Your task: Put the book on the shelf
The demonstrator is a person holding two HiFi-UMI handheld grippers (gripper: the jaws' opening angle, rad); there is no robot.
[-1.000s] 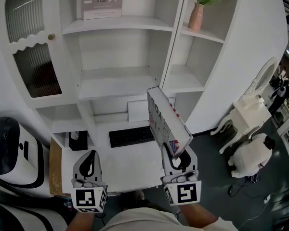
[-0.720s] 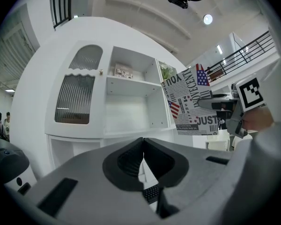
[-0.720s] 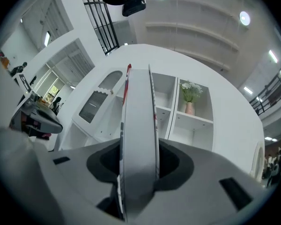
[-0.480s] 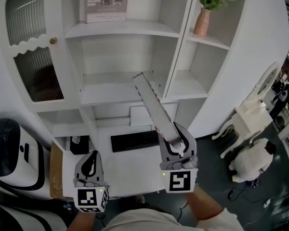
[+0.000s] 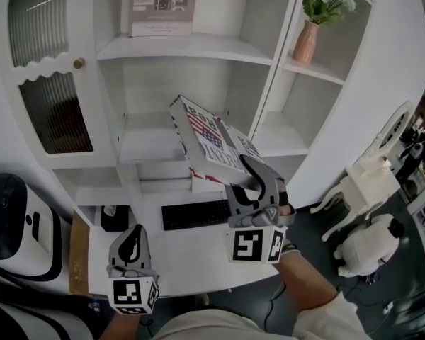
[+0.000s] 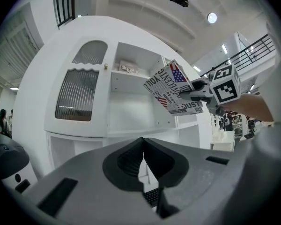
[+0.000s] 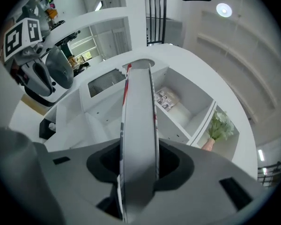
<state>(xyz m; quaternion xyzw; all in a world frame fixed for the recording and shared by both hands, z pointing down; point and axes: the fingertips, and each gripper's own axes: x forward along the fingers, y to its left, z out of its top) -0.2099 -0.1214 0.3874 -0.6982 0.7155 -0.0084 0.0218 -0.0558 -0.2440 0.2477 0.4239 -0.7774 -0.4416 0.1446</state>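
Note:
The book [image 5: 211, 146], with a flag-print cover, hangs tilted in front of the white shelf unit's middle shelf [image 5: 152, 129], cover facing up and to the right. My right gripper [image 5: 253, 181] is shut on its near edge. In the right gripper view the book's edge [image 7: 139, 125] runs straight out between the right gripper's [image 7: 139, 172] jaws toward the shelves. My left gripper [image 5: 132, 238] stays low over the desk, shut and empty. In the left gripper view the left gripper [image 6: 141, 159] has its pads together; the book [image 6: 174, 90] shows at upper right.
A black keyboard [image 5: 195, 214] lies on the white desk [image 5: 191, 257]. The top shelf holds a leaning picture book [image 5: 163, 6]; the right bay holds a pink vase of flowers [image 5: 306, 42]. A white chair [image 5: 372, 179] stands at the right, a white rounded machine [image 5: 18, 225] at the left.
The right gripper has risen and rolled, swinging the book from edge-on to cover-up and carrying it left toward the middle shelf. The left gripper has hardly moved.

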